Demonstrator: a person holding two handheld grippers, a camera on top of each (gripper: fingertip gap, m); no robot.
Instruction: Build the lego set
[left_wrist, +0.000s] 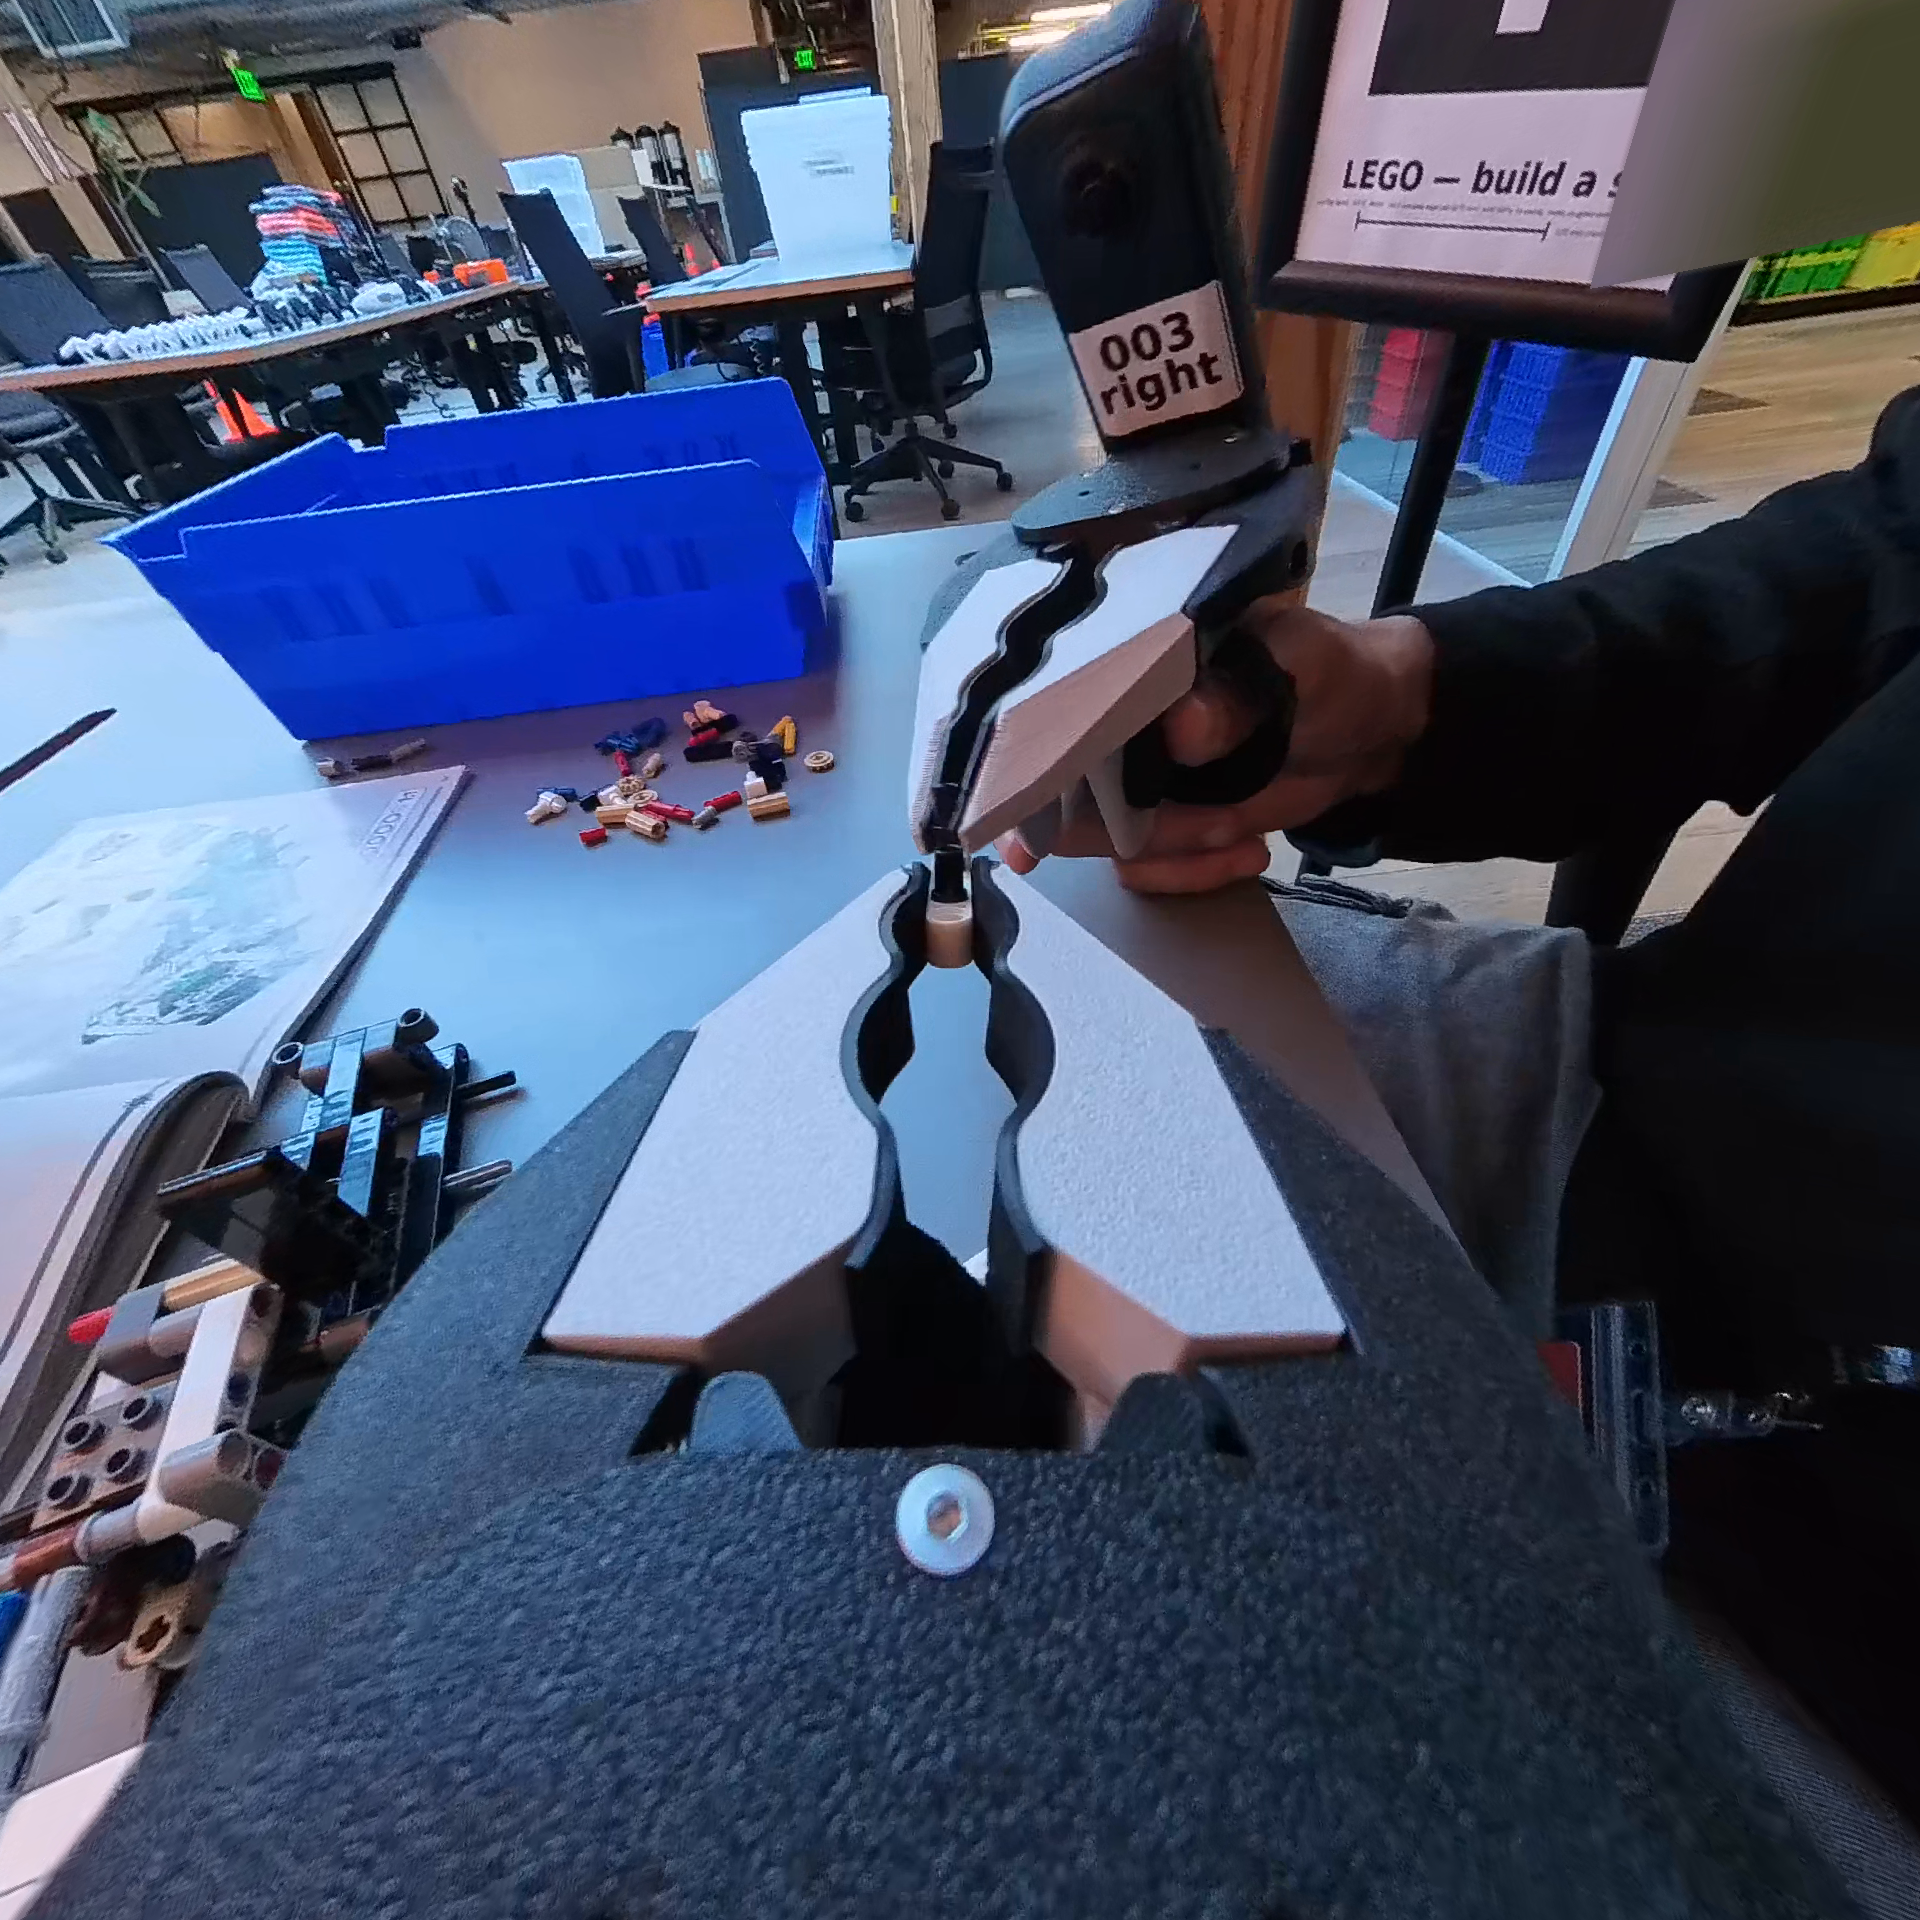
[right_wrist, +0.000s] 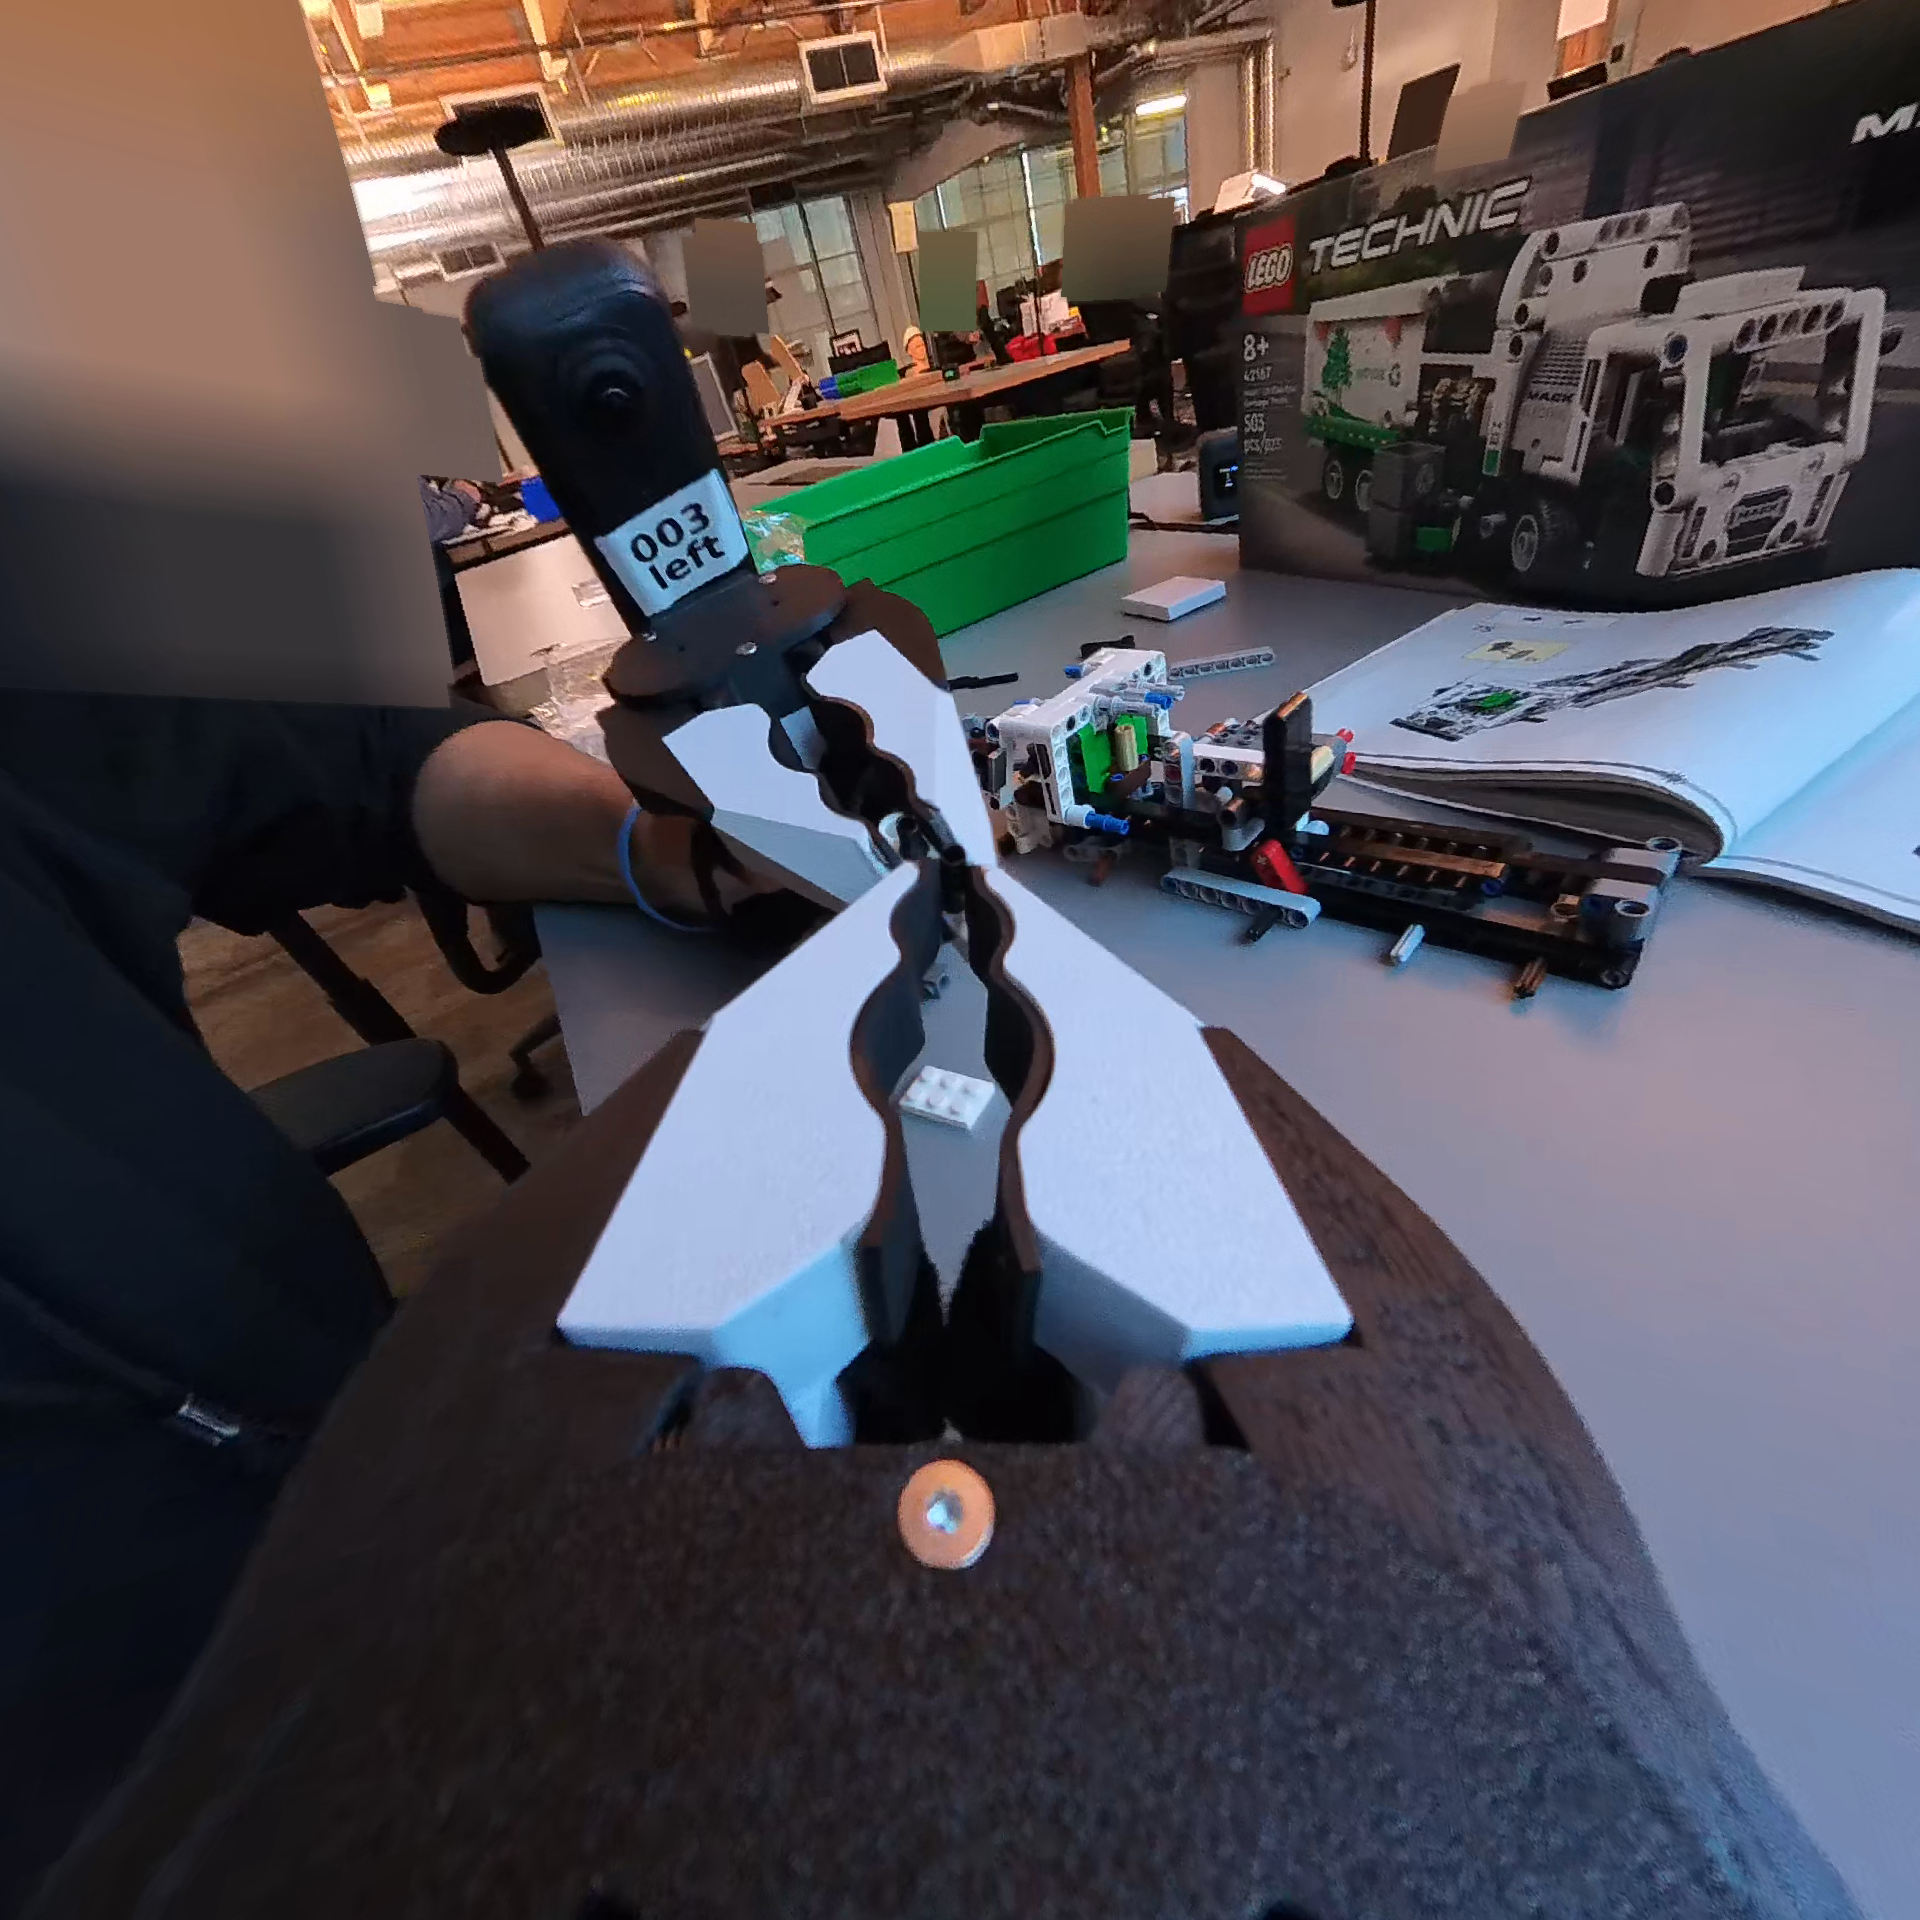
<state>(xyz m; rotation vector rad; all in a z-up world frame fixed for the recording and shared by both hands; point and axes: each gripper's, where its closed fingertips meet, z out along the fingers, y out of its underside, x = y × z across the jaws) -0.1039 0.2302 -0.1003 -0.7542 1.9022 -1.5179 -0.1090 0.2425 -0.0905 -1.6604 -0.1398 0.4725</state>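
My left gripper (left_wrist: 948, 896) is shut on a small tan cylindrical piece (left_wrist: 948, 932) and holds it above the grey table (left_wrist: 582, 935). My right gripper (left_wrist: 943, 829) comes down from above, shut on a short black pin (left_wrist: 948, 869). The pin's lower end sits in the top of the tan piece. In the right wrist view my right gripper (right_wrist: 948, 885) meets the left gripper (right_wrist: 916, 840) tip to tip, and the black pin (right_wrist: 951, 855) shows between them. The tan piece is hidden there. The partly built truck chassis (right_wrist: 1299, 821) lies on the table, and also shows in the left wrist view (left_wrist: 343, 1132).
Loose small pieces (left_wrist: 675, 784) lie before a blue bin (left_wrist: 499, 592). An open instruction booklet (right_wrist: 1621, 707) lies beside the chassis. A green bin (right_wrist: 966, 509) and the set's box (right_wrist: 1558, 384) stand at the back. A white plate (right_wrist: 945, 1098) lies under my right gripper. The grippers are tip to tip, or close to it.
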